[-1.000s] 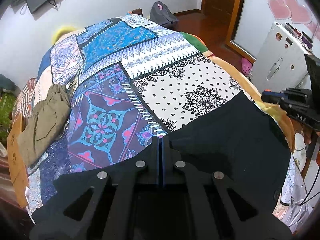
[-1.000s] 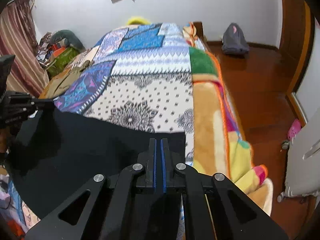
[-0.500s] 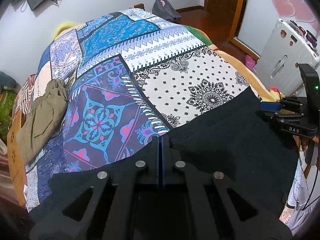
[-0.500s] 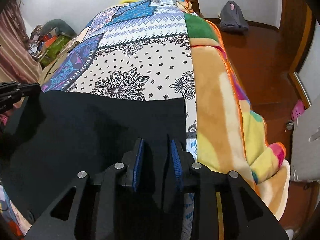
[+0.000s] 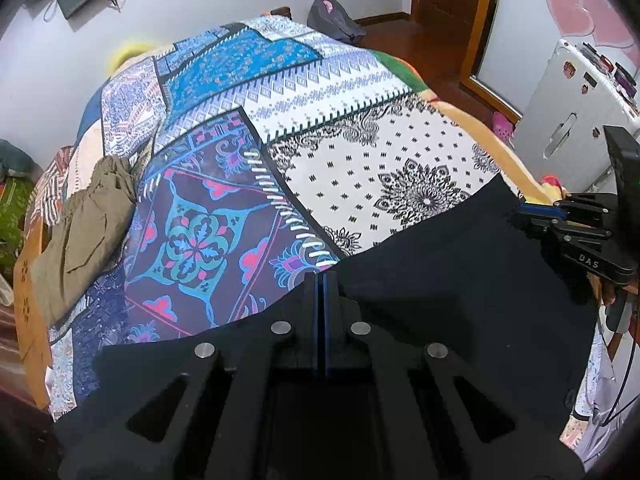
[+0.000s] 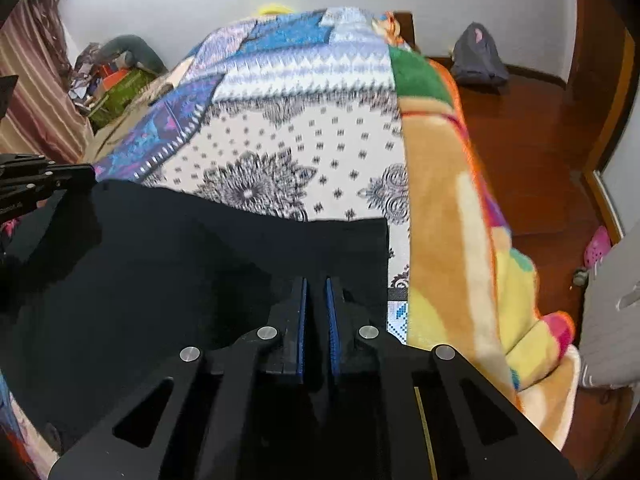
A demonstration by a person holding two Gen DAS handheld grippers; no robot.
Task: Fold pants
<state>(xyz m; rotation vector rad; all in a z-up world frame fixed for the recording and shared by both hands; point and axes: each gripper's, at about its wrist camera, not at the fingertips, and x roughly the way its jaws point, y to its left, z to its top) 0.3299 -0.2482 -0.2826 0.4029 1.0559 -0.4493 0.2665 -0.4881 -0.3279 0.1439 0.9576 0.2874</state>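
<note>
**Two grippers, one pair of black pants**

One pair of black pants [image 5: 460, 280] lies flat on the bed [image 5: 360, 152], right under and in front of both grippers. The far edge of the pants sits just past the fingertips in both views.

Left gripper [image 5: 321, 280]: fingers pressed tight together, no gap. Tip is right at the pants' far edge, w/ black cloth on both sides. It looks like it is pinching that edge, but I can't be sure cloth is in there.

Right gripper [image 6: 316, 292]: fingers a little bit apart, thin gap showing. Nothing is held in the gap. It hangs just over the pants, near the pants' right corner.

Step, my guess: one fold looks laid down on the bed, and the right side is let go. Left side not let go yet.

Next move, my guess: left fingers need to open too, then both go for a new edge to fold again. Cloth is soft and floppy, so pinch it near a corner and lift slow, or the fold may slide.

Count:
- 2 grippers
- 1 black pants
- 1 tan clothes pile [image 5: 84, 236], well off to the left of the left gripper
- 1 gray bag [image 6: 480, 54] on the floor, far ahead & right of the right gripper
- 1 bed w/ patchwork cover
</note>
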